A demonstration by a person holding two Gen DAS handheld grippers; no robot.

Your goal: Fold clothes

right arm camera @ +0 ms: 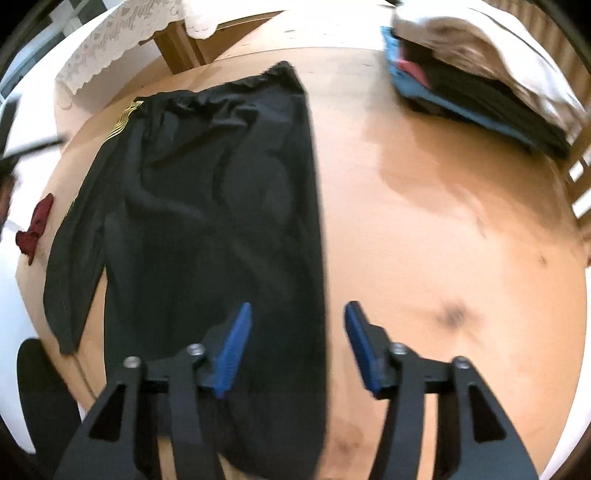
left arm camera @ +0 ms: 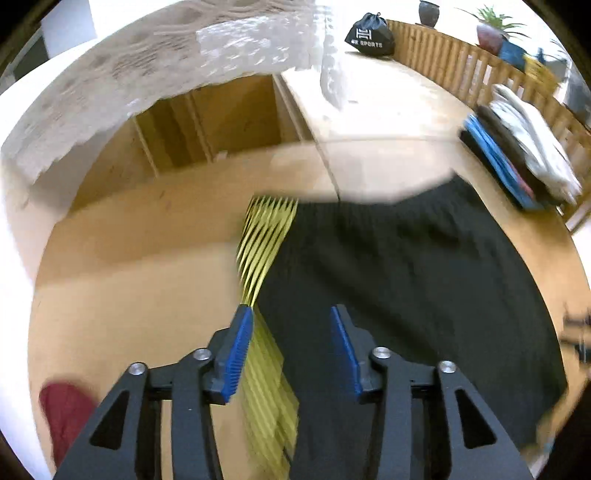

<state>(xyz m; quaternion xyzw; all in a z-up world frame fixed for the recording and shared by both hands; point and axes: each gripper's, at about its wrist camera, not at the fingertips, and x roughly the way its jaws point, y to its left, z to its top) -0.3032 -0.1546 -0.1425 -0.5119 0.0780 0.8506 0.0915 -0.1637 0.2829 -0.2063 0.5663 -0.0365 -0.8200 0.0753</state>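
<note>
Black trousers with yellow side stripes [right arm camera: 207,206] lie flat and lengthwise on the wooden table [right arm camera: 443,229]. In the left wrist view the trousers [left arm camera: 406,280] fill the middle and right, with the yellow stripe band [left arm camera: 264,240] running down toward me. My left gripper [left arm camera: 291,317] is open and empty, hovering over the striped edge. My right gripper [right arm camera: 297,314] is open and empty, hovering above the trousers' right edge near their lower end.
A stack of folded clothes [right arm camera: 487,70] sits at the table's far right, also seen in the left wrist view [left arm camera: 517,147]. A dark red cloth [right arm camera: 37,229] lies at the left edge. A lace cloth [left arm camera: 110,92] and a black sports bag [left arm camera: 369,35] are beyond.
</note>
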